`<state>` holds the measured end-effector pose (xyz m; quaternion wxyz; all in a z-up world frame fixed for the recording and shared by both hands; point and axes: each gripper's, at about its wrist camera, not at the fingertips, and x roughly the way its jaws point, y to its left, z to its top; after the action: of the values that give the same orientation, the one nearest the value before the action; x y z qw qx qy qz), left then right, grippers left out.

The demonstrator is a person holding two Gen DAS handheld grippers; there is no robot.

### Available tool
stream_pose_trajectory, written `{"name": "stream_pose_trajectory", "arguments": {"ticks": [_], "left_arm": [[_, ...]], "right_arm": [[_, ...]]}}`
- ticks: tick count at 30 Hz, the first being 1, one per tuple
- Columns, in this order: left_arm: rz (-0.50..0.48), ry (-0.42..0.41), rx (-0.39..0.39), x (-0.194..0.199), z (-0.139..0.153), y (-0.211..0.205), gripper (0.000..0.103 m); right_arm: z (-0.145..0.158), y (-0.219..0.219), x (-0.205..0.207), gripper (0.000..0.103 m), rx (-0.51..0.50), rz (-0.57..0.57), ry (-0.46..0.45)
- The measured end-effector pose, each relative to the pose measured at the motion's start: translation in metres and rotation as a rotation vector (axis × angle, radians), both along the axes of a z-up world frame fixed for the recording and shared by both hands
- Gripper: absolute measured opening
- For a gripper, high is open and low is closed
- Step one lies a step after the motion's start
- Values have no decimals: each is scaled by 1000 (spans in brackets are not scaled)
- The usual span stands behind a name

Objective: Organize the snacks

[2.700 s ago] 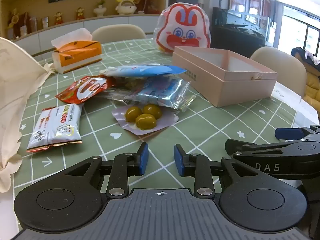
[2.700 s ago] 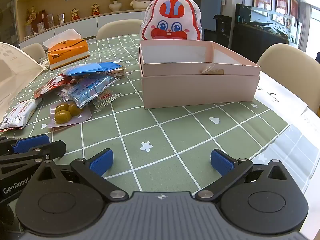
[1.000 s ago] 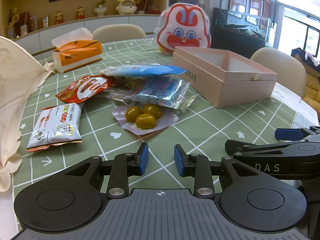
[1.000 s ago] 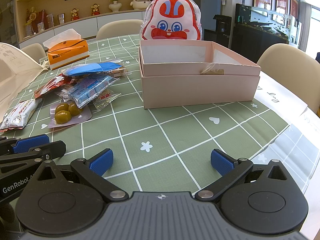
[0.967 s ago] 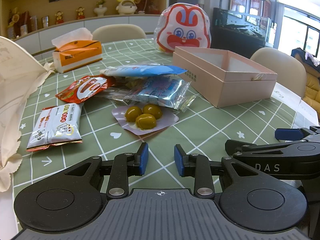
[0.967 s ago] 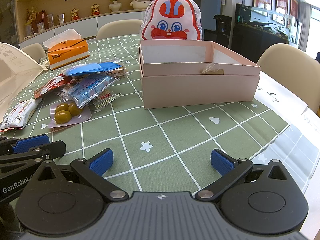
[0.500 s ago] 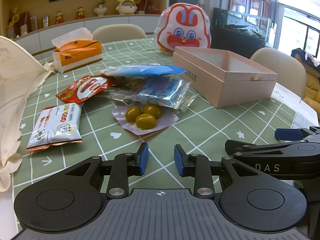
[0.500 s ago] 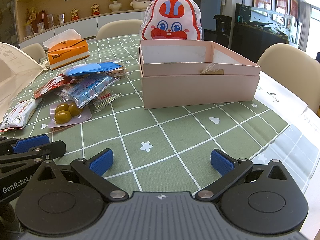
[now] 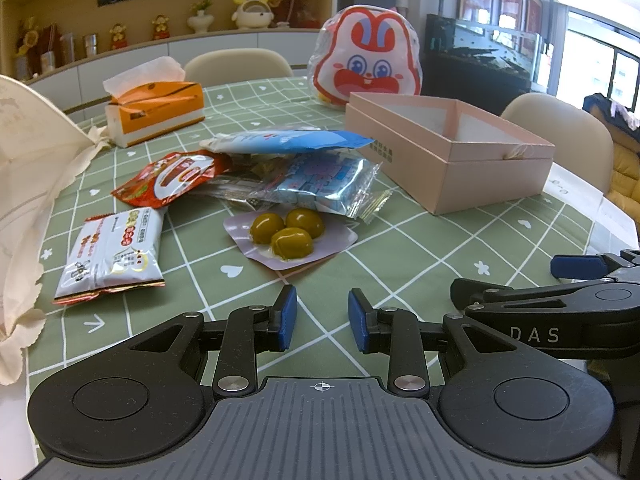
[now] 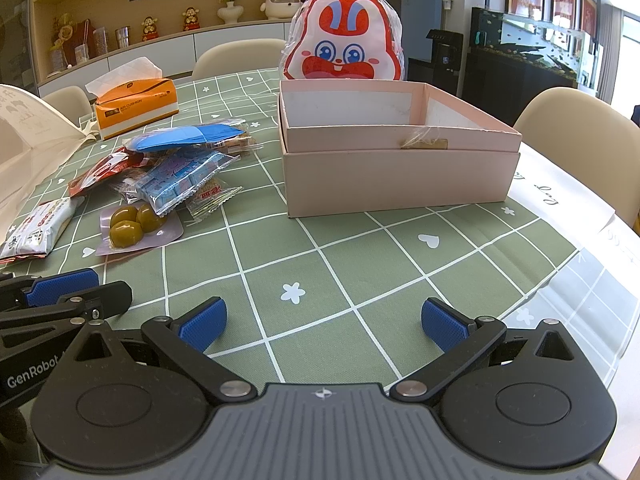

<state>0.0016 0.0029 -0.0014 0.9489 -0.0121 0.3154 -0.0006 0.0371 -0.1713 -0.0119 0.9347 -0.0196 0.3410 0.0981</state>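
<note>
While I hold both tongs low over the bench, neither has hold of anything. My left tongs (image 9: 322, 314) stand partly open with only bare cloth between the blue pads, and my right tongs (image 10: 323, 324) are spread wide over an empty square of the pattern.

I count five snack packs lying in a loose heap to the left of one pink box (image 10: 396, 168). One is a white packet (image 9: 110, 254), apart at the near left. One is a red pouch (image 9: 172, 178). One long blue packet (image 9: 288, 141) lies on top at the back. One clear bag of blue-wrapped sweets (image 9: 320, 186) rests under it, and one clear pouch holding three green olives (image 9: 286, 234) sits nearest my left tongs. A few small clear wrappers poke out from under the heap; I cannot count them. The box is open and looks empty, well apart from the pile.

Behind the box stands one rabbit-faced bag (image 10: 344, 46). One orange tissue box (image 9: 154, 110) sits at the far left, and a cream cloth bag (image 9: 28, 168) crowds the left edge.

A green tablecloth (image 10: 360, 264) with white grid lines, hearts and flowers covers the bench. Around it I see three cream chairs, a wooden shelf wall with small figurines, and a dark fish tank at the right.
</note>
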Motion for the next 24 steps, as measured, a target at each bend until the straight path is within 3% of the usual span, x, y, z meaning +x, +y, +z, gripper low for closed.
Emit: {"name": "stream_pose_trajectory", "arguments": {"ticks": [8,12,16,19,24], "left_arm": [[0,1,25,-2,2,-7,34],[0,0,12,-2,2,-7,33],[0,8,-73,1,4,7,33],[-4,21,-163,9,15,29,33],[77,-51,-223,16,45,83,33]], "right_arm": [[1,-1,-1,103,-2,17,-1],[4,-2,9,103,-11,78,47],[7,-1,16,103,-30,95,97],[9,0,26,103,-42,175,135],[15,9,34,99,3,220,125]]}}
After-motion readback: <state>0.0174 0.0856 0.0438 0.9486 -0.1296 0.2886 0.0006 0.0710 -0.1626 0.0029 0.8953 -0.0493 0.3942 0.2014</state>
